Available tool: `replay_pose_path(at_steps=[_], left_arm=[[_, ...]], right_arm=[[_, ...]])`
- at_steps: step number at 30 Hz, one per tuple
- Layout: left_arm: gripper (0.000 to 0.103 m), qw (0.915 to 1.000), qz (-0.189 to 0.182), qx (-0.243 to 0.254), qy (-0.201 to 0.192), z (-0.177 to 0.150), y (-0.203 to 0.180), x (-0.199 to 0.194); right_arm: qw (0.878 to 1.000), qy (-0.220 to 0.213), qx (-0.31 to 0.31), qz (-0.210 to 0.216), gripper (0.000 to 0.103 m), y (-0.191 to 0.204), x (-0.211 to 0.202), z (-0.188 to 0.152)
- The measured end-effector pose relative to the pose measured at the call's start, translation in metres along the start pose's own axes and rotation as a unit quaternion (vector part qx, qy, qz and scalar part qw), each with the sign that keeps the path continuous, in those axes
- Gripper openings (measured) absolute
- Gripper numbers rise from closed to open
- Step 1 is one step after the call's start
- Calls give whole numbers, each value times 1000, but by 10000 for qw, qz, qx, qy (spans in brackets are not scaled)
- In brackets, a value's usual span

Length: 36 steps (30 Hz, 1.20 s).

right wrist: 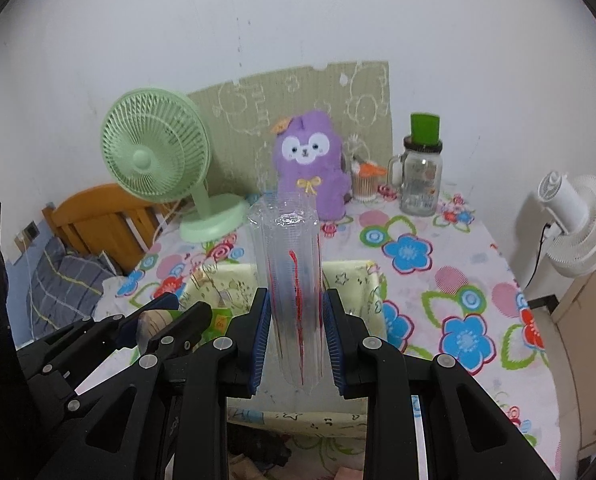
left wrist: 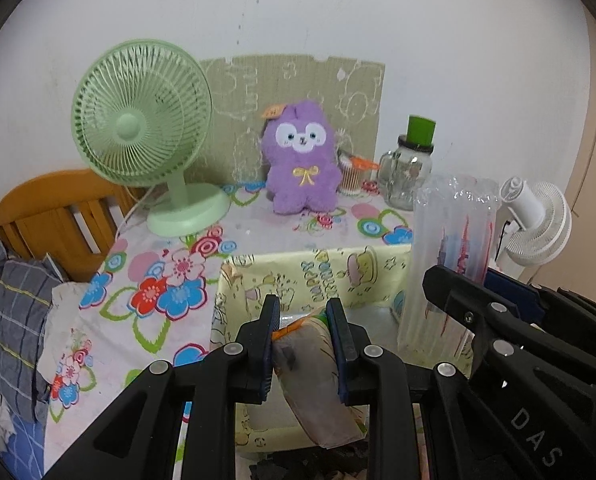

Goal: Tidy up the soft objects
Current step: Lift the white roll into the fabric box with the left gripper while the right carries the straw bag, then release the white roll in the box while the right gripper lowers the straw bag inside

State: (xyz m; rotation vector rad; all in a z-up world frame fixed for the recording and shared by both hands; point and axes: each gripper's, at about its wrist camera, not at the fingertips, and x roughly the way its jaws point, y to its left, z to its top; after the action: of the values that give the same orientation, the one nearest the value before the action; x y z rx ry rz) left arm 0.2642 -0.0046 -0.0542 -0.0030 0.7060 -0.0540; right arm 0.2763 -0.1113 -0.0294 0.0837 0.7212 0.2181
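Right gripper (right wrist: 296,334) is clamping the air-cushion sleeve (right wrist: 294,292), long axis upright, pointing beyond its fingertips. Left gripper (left wrist: 303,344) is clenching a soft packet (left wrist: 317,376), angled forward between its fingers.

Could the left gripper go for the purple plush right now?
Probably not: the left gripper is shut on a soft packet. The path over the yellow bin to the purple plush looks free otherwise.
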Motion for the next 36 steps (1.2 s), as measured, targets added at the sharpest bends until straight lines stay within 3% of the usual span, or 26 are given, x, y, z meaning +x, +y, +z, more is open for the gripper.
replay_pose_path(at_steps=[9,15,22,25,30,36], left_arm=[[26,9995,23,18,325,-9,1,26],[44,9989,-40,35,465,-12,1,37],[79,9981,-91,209,579,-17,-3,42],[84,9979,-118,281,566,-19,-5,41],[89,9979,-141,296,555,-19,-4,41],[92,9987,-111,218,443,-16,-1,33]], right_arm=[[9992,358,165,18,30,-6,29,-11],[9987,493,144,-56,30,-7,40,-15],[9974,703,68,-163,31,-4,55,-16],[9960,874,124,-136,38,-3,63,-18],[9961,832,203,-204,71,-5,61,-17],[9976,629,49,-275,82,1,49,-14]])
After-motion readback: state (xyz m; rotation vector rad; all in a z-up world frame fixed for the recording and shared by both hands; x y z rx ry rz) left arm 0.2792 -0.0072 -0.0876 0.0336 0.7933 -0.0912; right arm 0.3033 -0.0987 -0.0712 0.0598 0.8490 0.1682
